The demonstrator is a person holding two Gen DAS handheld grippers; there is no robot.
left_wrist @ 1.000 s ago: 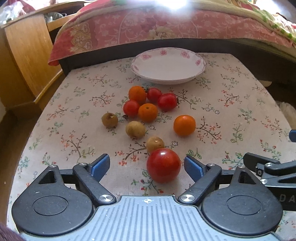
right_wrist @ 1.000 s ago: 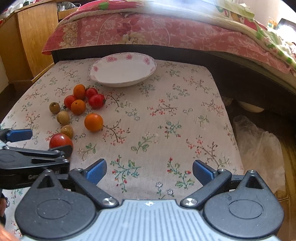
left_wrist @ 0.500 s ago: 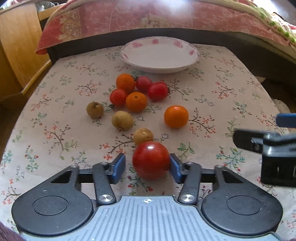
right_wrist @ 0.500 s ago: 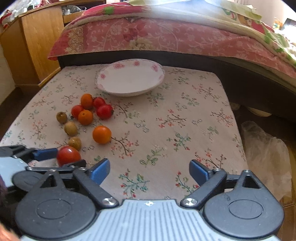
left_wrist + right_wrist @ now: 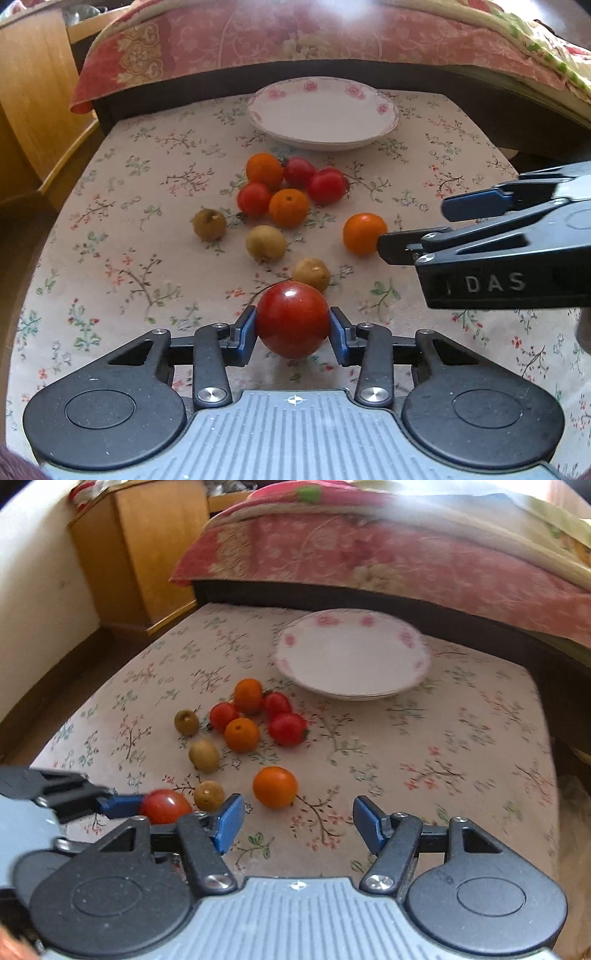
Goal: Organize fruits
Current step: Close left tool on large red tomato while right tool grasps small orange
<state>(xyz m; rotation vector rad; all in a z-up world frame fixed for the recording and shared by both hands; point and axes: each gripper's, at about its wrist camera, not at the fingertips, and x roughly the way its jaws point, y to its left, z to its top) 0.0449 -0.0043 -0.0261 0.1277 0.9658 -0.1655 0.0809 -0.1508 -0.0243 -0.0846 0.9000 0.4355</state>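
Note:
My left gripper point(image 5: 292, 330) is shut on a large red tomato point(image 5: 292, 318), seen at the left of the right wrist view point(image 5: 164, 806). My right gripper point(image 5: 298, 821) is open and empty, just in front of a lone orange point(image 5: 275, 786); it reaches in from the right in the left wrist view, close to that orange point(image 5: 364, 233). A cluster of small tomatoes point(image 5: 327, 185) and oranges point(image 5: 288, 206) lies mid-table. Brown round fruits point(image 5: 266, 242) lie nearer. An empty white flowered plate point(image 5: 323, 110) sits at the far side.
The fruits lie on a floral tablecloth point(image 5: 122, 236). A bed with a red floral quilt point(image 5: 295, 33) runs behind the table. A wooden cabinet point(image 5: 33, 85) stands at the far left. The table's right edge point(image 5: 546, 738) drops to the floor.
My left gripper has shut on the large red tomato. My right gripper has moved left and forward toward the lone orange, still open.

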